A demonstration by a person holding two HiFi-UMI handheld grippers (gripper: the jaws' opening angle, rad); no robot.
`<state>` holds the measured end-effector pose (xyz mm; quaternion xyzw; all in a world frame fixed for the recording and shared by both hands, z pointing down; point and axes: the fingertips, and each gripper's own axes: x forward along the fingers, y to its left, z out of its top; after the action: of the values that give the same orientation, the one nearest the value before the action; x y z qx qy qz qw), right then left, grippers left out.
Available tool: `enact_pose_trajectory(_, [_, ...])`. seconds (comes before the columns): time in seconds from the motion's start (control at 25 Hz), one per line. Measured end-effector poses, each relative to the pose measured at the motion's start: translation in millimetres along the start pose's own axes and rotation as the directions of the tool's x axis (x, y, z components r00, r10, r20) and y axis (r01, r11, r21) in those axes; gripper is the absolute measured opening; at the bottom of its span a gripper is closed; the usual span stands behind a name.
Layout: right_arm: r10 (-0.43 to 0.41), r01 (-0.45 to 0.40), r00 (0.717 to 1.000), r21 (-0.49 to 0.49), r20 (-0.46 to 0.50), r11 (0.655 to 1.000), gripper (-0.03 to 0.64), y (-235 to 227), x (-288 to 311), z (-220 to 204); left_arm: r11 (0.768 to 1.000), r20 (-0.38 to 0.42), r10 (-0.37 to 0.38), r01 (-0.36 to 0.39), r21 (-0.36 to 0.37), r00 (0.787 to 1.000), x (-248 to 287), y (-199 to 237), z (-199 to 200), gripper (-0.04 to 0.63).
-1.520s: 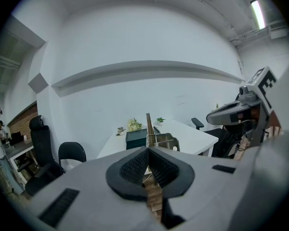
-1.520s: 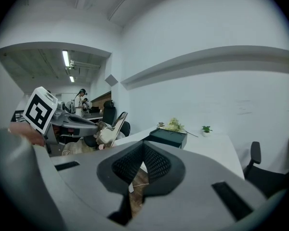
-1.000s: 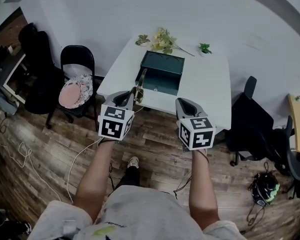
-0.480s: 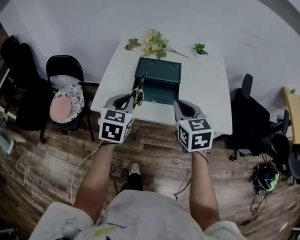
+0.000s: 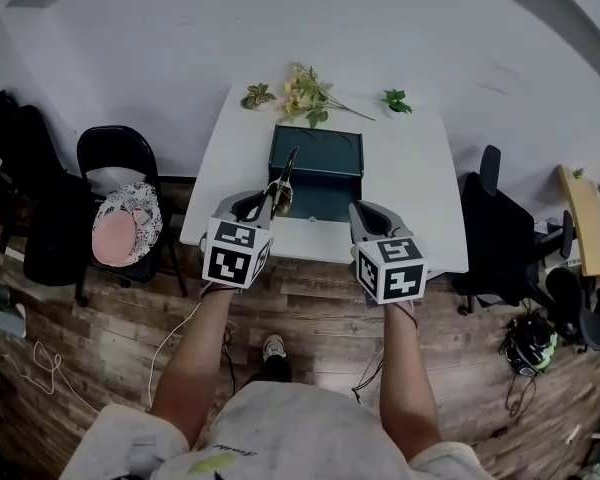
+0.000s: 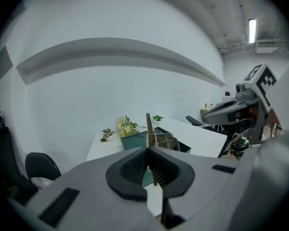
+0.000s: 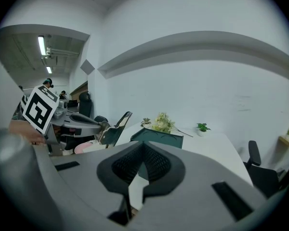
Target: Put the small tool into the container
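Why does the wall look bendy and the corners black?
Head view: the wide lens bends the wall. Left gripper view: the round lens leaves black corners, and a ceiling light glares. Right gripper view: the same black corners.

Setting: office-type workroom, plain and sparsely furnished.
Walls: bare white wall [image 5: 160,38], no decoration.
Floor: wood planks [image 5: 310,313], with a loose cable [image 5: 152,353] trailing across.
Furniture: white worktop [image 5: 420,193] pushed against the wall; wooden desk [image 5: 583,223] at the right edge.
Seating: black folding chair [image 5: 115,150]; black swivel chairs [image 5: 492,226] on the right.
Lighting: ceiling strip light [image 6: 252,30].
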<state>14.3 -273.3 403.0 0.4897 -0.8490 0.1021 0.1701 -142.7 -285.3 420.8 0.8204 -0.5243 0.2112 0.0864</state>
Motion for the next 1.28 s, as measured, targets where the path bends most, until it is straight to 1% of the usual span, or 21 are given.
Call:
enact_pose_trajectory(0.44, [-0.055,0.055,0.998,0.001,-0.003,0.998,0.005,8,36,22,0.998,0.006,-0.063,0.063,0.019,0.998,24,37,8,0.005])
enact_pose_trajectory(0.68, [-0.084,0.084,0.996,0.012,0.009,0.996,0.005,11,51,34,0.995,0.007,-0.093,0.093,0.042,0.996,33,51,13,0.005])
enact_pose_trajectory(1.0, [-0.095,0.095,0.995,0.025,0.021,0.995,0.005,10,58,39,0.992,0.012,-0.106,0.105,0.062,0.994,41,56,19,0.005])
enact_pose_trajectory(1.28, [-0.08,0.079,0.996,0.024,0.042,0.997,0.005,2,60,43,0.993,-0.003,-0.093,0.092,0.079,0.996,47,50,20,0.005])
